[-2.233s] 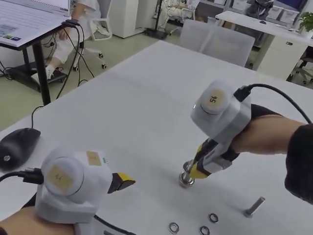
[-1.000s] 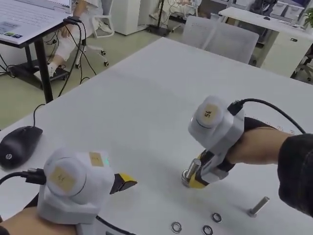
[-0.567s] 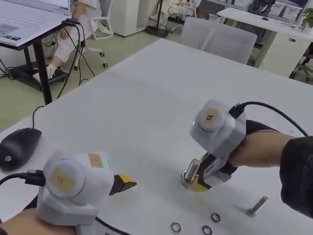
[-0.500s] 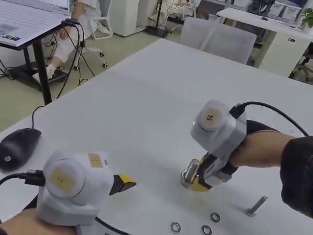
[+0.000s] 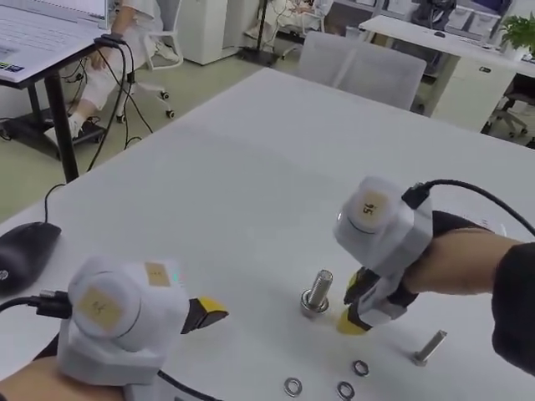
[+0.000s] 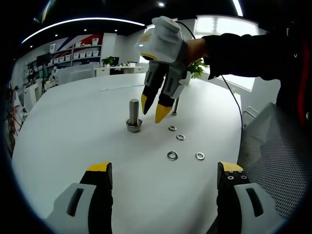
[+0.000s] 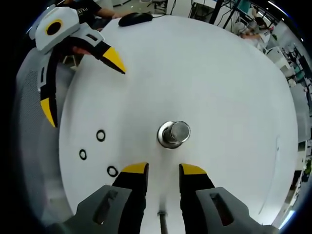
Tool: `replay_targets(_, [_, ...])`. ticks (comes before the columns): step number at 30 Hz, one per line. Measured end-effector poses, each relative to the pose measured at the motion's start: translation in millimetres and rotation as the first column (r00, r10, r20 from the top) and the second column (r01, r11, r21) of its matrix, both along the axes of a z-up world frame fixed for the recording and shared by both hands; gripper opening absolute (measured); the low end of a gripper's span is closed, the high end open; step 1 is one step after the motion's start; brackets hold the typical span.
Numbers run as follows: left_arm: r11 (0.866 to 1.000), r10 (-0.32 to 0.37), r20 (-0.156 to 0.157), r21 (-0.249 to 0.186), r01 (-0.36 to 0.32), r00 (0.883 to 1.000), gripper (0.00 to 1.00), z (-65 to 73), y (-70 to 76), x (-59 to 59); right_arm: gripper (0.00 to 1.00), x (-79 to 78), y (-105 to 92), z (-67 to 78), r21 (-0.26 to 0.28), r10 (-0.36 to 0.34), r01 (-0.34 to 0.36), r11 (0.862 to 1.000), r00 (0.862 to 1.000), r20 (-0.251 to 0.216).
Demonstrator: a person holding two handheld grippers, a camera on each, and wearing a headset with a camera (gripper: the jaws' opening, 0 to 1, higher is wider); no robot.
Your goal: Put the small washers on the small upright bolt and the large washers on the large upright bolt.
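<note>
Holding my left gripper [image 6: 164, 168] wide and my right gripper [image 7: 163, 168] narrowly parted, empty, near one upright bolt [image 5: 316, 292], one lying bolt [image 5: 428, 348], four washers [image 6: 172, 155].

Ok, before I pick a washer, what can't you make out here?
Loose washers: left gripper view, too small to sort large from small.
Large bolt, base: head view, too blurred to count any washers on it.
Small bolt: right gripper view, cut off by the bottom edge, between the jaws of the right gripper.
</note>
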State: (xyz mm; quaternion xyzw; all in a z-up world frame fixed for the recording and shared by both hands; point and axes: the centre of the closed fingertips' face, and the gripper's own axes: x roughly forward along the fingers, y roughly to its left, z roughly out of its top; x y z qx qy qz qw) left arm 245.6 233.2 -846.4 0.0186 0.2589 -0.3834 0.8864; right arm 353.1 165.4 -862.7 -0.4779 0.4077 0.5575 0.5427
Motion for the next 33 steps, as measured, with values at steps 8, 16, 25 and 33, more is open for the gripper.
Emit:
replay_targets(8, [1.0, -0.013, 0.003, 0.006, 0.013, 1.0, 0.89, 0.4, -2.7, -0.1, 0.26, -13.5, -7.9, 3.2, 0.006, 0.0, 0.0, 1.0, 1.0, 0.002])
replay_targets(16, [1.0, -0.018, 0.006, 0.009, 0.018, 1.0, 0.89, 0.7, -3.3, 0.1, 0.26, -34.5, -8.7, 4.8, 0.029, 0.003, -0.003, 1.0, 1.0, -0.009])
replay_targets(25, [1.0, -0.023, 0.01, 0.011, 0.022, 1.0, 0.89, 2.1, -4.4, -0.7, 0.26, -69.7, -10.6, 4.8, 0.052, 0.028, -0.026, 0.998, 0.999, -0.036])
replay_targets(33, [0.999, -0.032, 0.014, 0.016, 0.032, 0.999, 0.89, 3.7, -6.2, -2.1, 0.26, -96.7, -16.1, 0.8, 0.065, 0.033, -0.029, 0.997, 0.997, -0.068])
